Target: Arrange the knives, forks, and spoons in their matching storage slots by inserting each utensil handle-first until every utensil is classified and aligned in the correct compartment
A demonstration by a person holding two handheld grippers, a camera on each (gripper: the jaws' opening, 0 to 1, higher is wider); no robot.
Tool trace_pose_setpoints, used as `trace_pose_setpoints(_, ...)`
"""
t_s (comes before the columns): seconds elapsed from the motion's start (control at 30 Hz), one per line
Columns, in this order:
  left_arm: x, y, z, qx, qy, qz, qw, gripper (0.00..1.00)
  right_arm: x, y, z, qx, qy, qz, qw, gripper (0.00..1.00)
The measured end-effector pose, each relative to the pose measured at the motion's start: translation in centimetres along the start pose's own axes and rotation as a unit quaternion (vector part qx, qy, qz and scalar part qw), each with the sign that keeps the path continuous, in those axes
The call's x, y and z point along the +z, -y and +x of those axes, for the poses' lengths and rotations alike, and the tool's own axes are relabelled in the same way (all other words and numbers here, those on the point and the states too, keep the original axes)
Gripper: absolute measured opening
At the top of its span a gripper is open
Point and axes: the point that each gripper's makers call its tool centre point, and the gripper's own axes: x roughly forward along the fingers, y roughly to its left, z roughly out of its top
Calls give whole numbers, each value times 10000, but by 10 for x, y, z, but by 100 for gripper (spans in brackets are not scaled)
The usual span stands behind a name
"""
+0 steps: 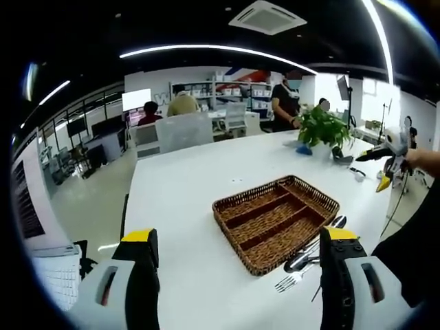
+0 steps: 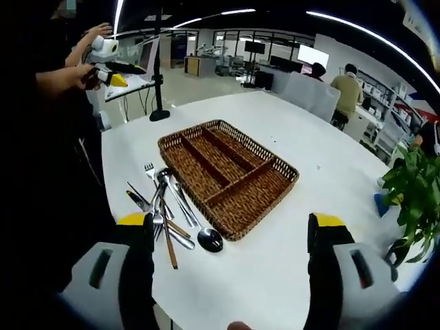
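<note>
A brown wicker tray with several long compartments lies empty on the white table. Beside it is a loose pile of utensils: a fork, a spoon and knives, overlapping. My left gripper is open and holds nothing, above the table short of the tray; it also appears far off as the left gripper in a hand. My right gripper is open, empty, over the tray's near edge, and appears as the right gripper held up high.
A potted plant and a small blue object stand at one end of the table. Chairs and seated people are beyond its far edge. The person's dark-clothed body is close to the utensil pile.
</note>
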Motion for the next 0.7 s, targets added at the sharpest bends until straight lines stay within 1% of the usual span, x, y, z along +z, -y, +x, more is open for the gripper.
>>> trace_pose_setpoints(0.1, 0, -1, 0, 7, -1, 10, 10000, 99, -17, -15, 13, 193, -14, 35, 9998, 95)
trace_pose_setpoints(0.17, 1, -1, 0, 13, 5, -4, 10000, 99, -27, -23, 20, 253, -47, 87, 9996, 93)
trace_pose_setpoints(0.33, 0, -1, -1, 22, -10, -16, 10000, 99, -47, -35, 34, 390, -106, 87, 9991, 89)
trace_pose_setpoints(0.53, 0, 0, -1, 36, -12, -31, 10000, 99, -57, -47, 44, 594, -54, 80, 9982, 77)
trace_pose_setpoints(0.6, 0, 0, -1, 41, -7, -39, 10000, 99, -67, -53, 51, 650, -2, 62, 9979, 68)
trace_pose_setpoints(0.67, 0, 0, -2, 47, -6, -45, 10000, 99, -77, -62, 56, 791, -33, -19, 9969, 60)
trace_pose_setpoints(0.7, 0, -1, -2, 54, -7, -49, 10000, 99, -85, -66, 61, 833, -85, 47, 9965, 59)
